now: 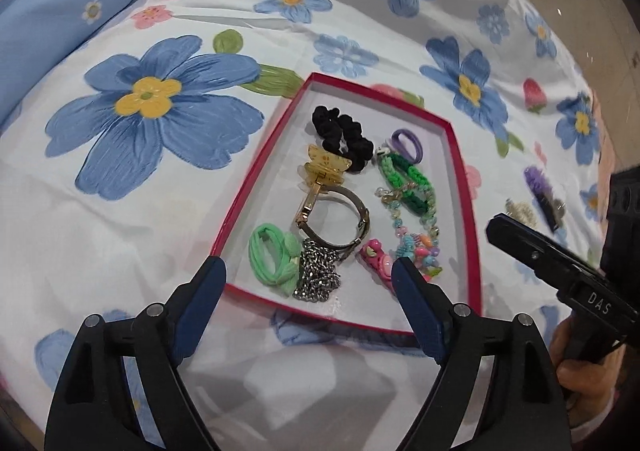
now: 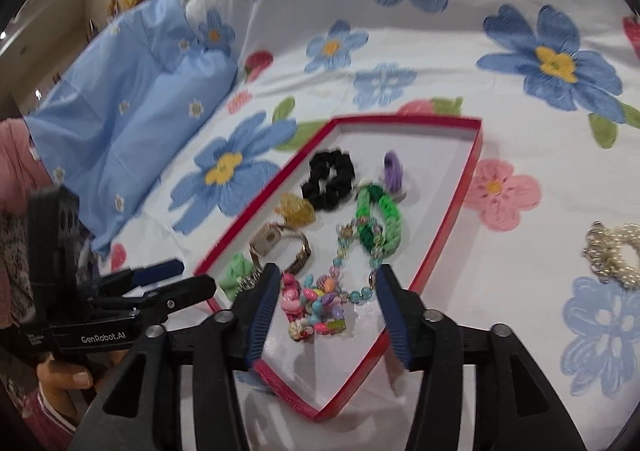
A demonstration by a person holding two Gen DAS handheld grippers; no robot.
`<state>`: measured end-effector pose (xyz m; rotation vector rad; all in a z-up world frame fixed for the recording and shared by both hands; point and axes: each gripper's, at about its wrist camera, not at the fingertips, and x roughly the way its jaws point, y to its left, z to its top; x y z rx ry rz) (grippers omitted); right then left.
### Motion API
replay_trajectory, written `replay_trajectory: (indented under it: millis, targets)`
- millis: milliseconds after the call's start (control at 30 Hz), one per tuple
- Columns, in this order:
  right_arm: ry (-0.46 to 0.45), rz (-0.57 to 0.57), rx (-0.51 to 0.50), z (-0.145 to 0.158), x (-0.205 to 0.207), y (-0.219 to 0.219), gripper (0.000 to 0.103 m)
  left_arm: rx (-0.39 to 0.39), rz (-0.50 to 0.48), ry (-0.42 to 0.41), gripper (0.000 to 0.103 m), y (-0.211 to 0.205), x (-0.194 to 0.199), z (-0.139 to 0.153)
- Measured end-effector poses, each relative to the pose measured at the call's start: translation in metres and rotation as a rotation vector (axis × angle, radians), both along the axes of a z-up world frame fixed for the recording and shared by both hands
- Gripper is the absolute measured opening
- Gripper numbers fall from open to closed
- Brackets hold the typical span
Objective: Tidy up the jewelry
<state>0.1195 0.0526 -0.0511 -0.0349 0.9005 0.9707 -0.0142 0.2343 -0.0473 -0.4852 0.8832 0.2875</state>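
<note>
I see a flat red box (image 1: 460,155) with thin card walls and a white floor, lying on a bed sheet (image 1: 120,243) printed with big blue flowers. My left gripper (image 1: 308,271) hangs over the near edge of the box, and its fingers (image 1: 208,283) with ribbed blue pads stand wide with nothing between them. My right gripper (image 2: 326,279) is over the near corner of the box, its fingers about half open and not pressing on anything. Below them lies a bead necklace (image 2: 320,307) of shiny round beads in many colours. Inside the box I see a puffy black scrunchie (image 1: 340,131), a small purple hair tie (image 1: 408,143), a knotted green braided band (image 1: 404,179), a see-through yellow hair clip (image 1: 324,167) shaped like a butterfly, a round metal bangle (image 1: 340,219), a soft light green hair tie (image 1: 272,255), a heap of silver chain (image 1: 320,271) and a pink clip (image 1: 378,259). They lie close together, and some touch. Out on the sheet, well apart from the box, lies a ring of white pearls (image 2: 612,255). A plump light blue pillow (image 2: 132,131) sits at the side of the bed.
</note>
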Motion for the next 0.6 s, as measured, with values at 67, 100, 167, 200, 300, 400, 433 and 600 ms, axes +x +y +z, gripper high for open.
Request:
replay_trajectory:
  millis: [67,100,167,200,300,400,433,600]
  targets:
    - [-0.01,-0.014,0.034,0.006,-0.002,-0.007,0.056,-0.025,0.016,-0.024,0.086,0.002,-0.007,0.004]
    - [-0.008,-0.019,0.053,0.009,-0.004,-0.011,0.057,-0.037,0.017,-0.035,0.087,0.002,-0.01,0.007]
    - [0.006,-0.023,0.087,0.012,-0.006,-0.015,0.06,-0.044,0.032,-0.06,0.093,0.001,-0.016,0.012]
    - [0.017,-0.021,0.117,0.013,-0.009,-0.019,0.064,-0.047,0.044,-0.076,0.094,0.0,-0.022,0.014]
    - [0.035,-0.025,0.189,0.015,-0.018,-0.032,0.072,-0.045,0.05,-0.108,0.099,-0.007,-0.036,0.018]
    - [0.037,-0.047,0.23,0.013,-0.03,-0.045,0.074,-0.026,0.067,-0.081,0.1,-0.012,-0.045,0.014]
    - [0.021,-0.057,0.223,0.013,-0.036,-0.049,0.074,-0.023,0.071,-0.071,0.1,-0.015,-0.049,0.012]
    - [-0.03,-0.051,0.195,0.012,-0.055,-0.06,0.075,0.039,0.068,-0.04,0.1,-0.031,-0.068,0.017]
